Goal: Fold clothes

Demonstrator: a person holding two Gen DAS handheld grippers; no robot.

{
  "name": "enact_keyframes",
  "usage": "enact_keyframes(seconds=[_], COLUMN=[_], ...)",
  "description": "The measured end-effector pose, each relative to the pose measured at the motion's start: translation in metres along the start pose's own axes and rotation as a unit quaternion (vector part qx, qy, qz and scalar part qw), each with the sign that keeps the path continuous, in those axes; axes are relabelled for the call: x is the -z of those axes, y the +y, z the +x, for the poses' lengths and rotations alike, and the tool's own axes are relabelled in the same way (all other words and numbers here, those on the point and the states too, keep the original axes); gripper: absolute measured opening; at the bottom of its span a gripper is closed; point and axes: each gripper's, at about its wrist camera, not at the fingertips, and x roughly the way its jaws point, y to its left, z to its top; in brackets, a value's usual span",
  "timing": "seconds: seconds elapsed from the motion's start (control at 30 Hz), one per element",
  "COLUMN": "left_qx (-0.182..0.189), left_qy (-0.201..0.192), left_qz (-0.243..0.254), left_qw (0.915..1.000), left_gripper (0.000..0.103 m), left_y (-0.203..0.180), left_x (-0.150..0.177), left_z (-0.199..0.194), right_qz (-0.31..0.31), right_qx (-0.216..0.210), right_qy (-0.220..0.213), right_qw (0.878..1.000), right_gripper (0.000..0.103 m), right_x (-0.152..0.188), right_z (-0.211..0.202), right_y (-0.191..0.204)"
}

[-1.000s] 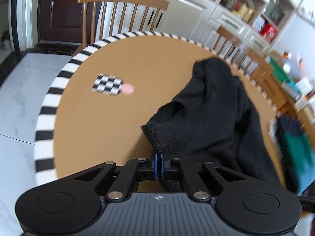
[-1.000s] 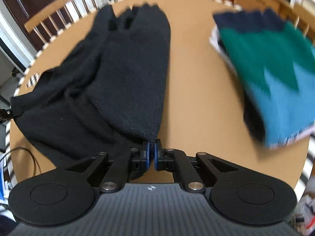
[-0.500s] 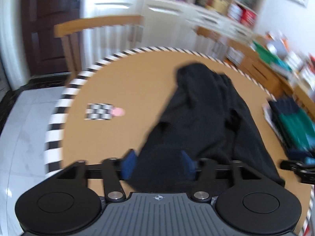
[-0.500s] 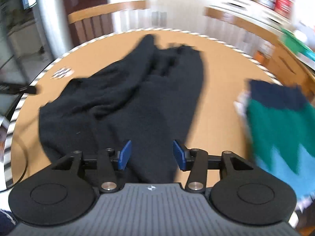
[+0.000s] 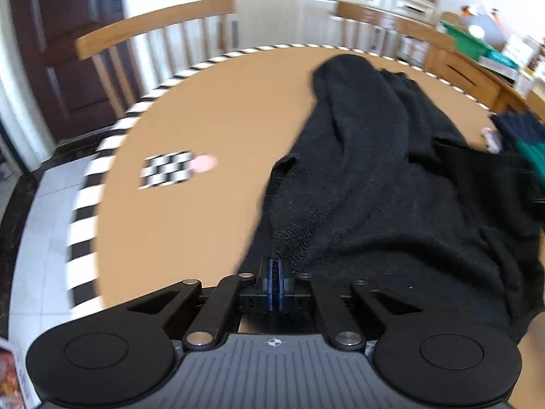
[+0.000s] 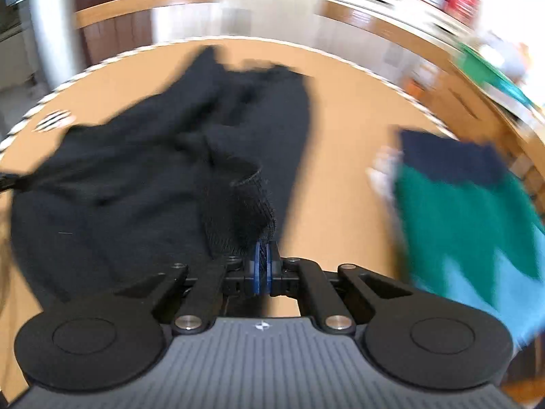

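A black knit sweater (image 5: pixel 374 187) lies crumpled across the round tan table (image 5: pixel 204 109). In the left wrist view my left gripper (image 5: pixel 275 267) is closing its jaws on the sweater's near left edge, and the blue pads pinch the knit. In the right wrist view the black sweater (image 6: pixel 136 177) fills the left half. There my right gripper (image 6: pixel 262 257) is closing on a raised ribbed fold of it, with fabric squeezed between the pads. Both grippers point steeply down at the table.
A folded green, navy and light blue sweater (image 6: pixel 470 211) lies on the table's right side, also visible as the folded pile (image 5: pixel 531 146). A checkered marker (image 5: pixel 168 169) sits on the left of the table. Wooden chairs (image 5: pixel 153 24) ring the striped table rim.
Both grippers were shut on the sweater, stood open over it half a second ago, and are shut on it again at new spots. Both views have rolled and shifted.
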Motion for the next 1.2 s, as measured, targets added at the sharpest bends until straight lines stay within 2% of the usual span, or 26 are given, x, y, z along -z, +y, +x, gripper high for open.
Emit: enact_keyframes(seconds=[0.1,0.17,0.3,0.37,0.43,0.5,0.53,0.57,0.63,0.73,0.83,0.97,1.07,1.2], left_qx=[-0.013,-0.018,-0.024,-0.015,0.000,0.021,0.026,0.029,0.047,0.095,0.128,0.170,0.176,0.190], left_qy=[0.009,0.013,0.009,0.012,0.012,-0.007,-0.019,-0.029,-0.046,-0.051,-0.039,-0.041,-0.051,-0.047], left_qz=[-0.018,-0.022,-0.010,-0.004,0.004,0.028,0.047,0.065,0.093,0.132,0.221,0.324,0.406,0.502], left_qw=[0.9997,0.9995,0.9996,0.9998,0.9999,0.9994,0.9984,0.9971,0.9935,0.9853,0.9662,0.9298,0.8954,0.8426], left_gripper=[0.004,0.004,0.004,0.005,0.008,0.014,0.024,0.028,0.030,0.030,0.028,0.025,0.025,0.025], left_y=[0.013,0.018,0.012,0.010,0.010,0.010,0.009,0.008,0.006,-0.002,-0.023,-0.051,-0.070,-0.085], left_x=[0.009,0.015,0.019,0.018,0.015,0.015,0.015,0.015,0.019,0.031,0.053,0.074,0.081,0.086], left_z=[-0.008,-0.013,-0.021,-0.017,-0.018,-0.028,-0.036,-0.044,-0.058,-0.068,-0.067,-0.069,-0.068,-0.062], right_qz=[0.033,0.043,0.055,0.055,0.048,0.032,0.014,-0.008,-0.051,-0.104,-0.185,-0.271,-0.336,-0.433], right_qx=[0.040,0.051,0.050,0.041,0.023,0.003,-0.005,-0.013,-0.036,-0.090,-0.135,-0.176,-0.195,-0.208], right_qy=[0.029,0.056,0.092,0.099,0.094,0.080,0.066,0.050,0.028,0.020,0.022,0.031,0.025,0.021], right_qw=[0.998,0.996,0.993,0.993,0.994,0.996,0.998,0.999,0.998,0.990,0.973,0.946,0.921,0.877], right_gripper=[0.003,0.003,0.003,0.004,0.007,0.011,0.022,0.032,0.032,0.029,0.025,0.023,0.023,0.023], right_x=[0.015,0.030,0.053,0.057,0.057,0.056,0.056,0.056,0.060,0.067,0.079,0.084,0.078,0.072], right_z=[-0.006,-0.008,-0.003,0.005,0.002,-0.006,-0.014,-0.023,-0.038,-0.051,-0.047,-0.036,-0.029,-0.025], right_y=[-0.029,-0.039,-0.041,-0.036,-0.034,-0.032,-0.031,-0.030,-0.027,-0.015,0.005,0.025,0.035,0.044])
